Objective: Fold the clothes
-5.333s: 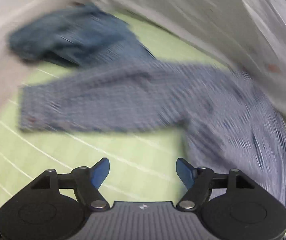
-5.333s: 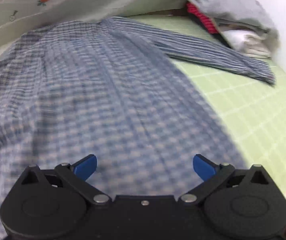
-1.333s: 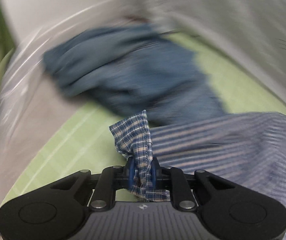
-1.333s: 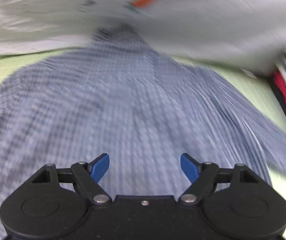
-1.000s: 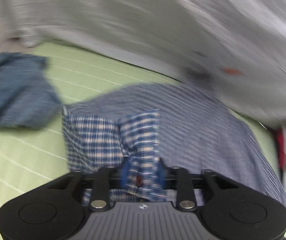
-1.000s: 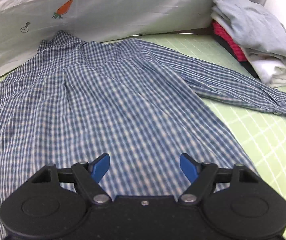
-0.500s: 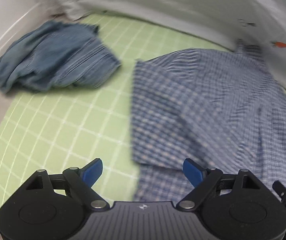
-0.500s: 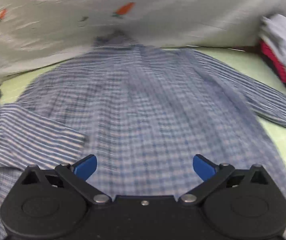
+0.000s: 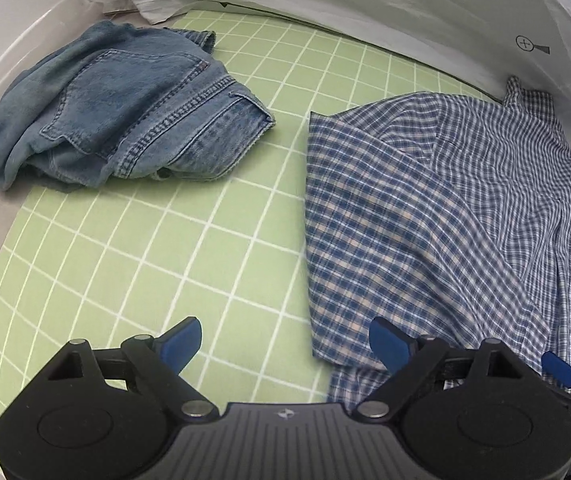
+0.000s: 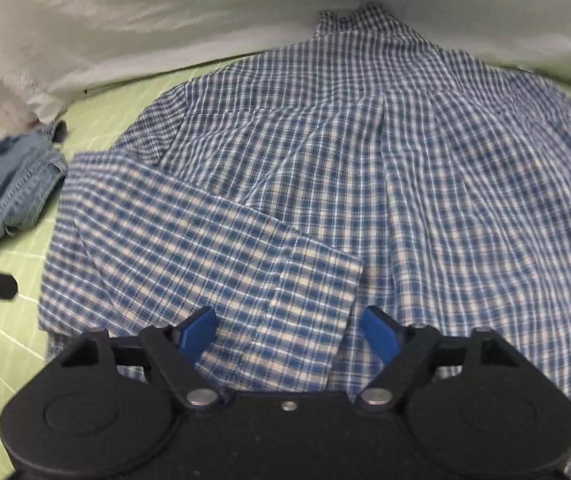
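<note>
Hovering with fingers spread and gripping nothing, the left gripper (image 9: 281, 346) is sitting over the green grid mat (image 9: 133, 248), just beside the plaid shirt (image 9: 425, 220) – the right gripper (image 10: 289, 336) is released too, hanging over the folded-in sleeve (image 10: 213, 256). Further back, the shirt is lying flat with its collar (image 10: 361, 20) touching the white sheet (image 10: 165, 20), and crumpled jeans (image 9: 109, 104) are resting near the left wall.

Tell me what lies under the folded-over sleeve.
The sleeve lies on the checked shirt, back up. Whatever lies beneath that, presumably the green mat, is covered.
</note>
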A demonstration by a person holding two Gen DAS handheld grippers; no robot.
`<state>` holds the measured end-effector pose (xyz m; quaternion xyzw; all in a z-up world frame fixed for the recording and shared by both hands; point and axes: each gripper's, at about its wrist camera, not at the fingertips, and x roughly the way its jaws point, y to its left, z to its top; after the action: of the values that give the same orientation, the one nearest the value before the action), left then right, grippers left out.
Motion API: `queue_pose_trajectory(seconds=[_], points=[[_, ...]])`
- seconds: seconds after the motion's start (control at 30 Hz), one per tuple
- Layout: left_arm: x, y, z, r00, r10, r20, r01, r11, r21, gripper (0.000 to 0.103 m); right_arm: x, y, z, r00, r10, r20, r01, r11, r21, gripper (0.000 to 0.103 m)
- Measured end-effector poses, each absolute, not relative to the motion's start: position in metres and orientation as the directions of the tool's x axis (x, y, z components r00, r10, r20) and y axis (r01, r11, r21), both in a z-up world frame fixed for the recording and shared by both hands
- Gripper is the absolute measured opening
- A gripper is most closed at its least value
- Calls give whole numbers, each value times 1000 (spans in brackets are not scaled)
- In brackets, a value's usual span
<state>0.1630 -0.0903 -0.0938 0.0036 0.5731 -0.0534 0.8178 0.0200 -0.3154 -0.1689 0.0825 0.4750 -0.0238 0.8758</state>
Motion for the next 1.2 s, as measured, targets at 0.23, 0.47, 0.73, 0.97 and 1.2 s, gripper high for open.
queue_pose_trajectory(seconds=[0.23, 0.47, 0.73, 0.97, 1.2], points=[[162, -101, -89, 344, -69, -937, 94, 995, -39, 91, 15, -315, -158, 576, 72, -814, -13, 997, 80, 13], [148, -130, -57, 447, -118, -887, 123, 990, -70, 91, 4, -371, -111, 722, 53, -689, 17, 995, 95, 6], [107, -170, -21, 555, -163, -816, 67, 986, -152, 91, 7, -528, -103, 734, -229, -640, 315, 949, 22, 6], [67, -194, -7, 595, -53, -802, 18, 998, -53, 91, -7, -599, -128, 667, -322, -673, 420, 907, -17, 27], [30, -185, 5, 642, -32, -766, 29, 999, -17, 96, -26, -579, -130, 722, -257, -642, 366, 930, 40, 103]])
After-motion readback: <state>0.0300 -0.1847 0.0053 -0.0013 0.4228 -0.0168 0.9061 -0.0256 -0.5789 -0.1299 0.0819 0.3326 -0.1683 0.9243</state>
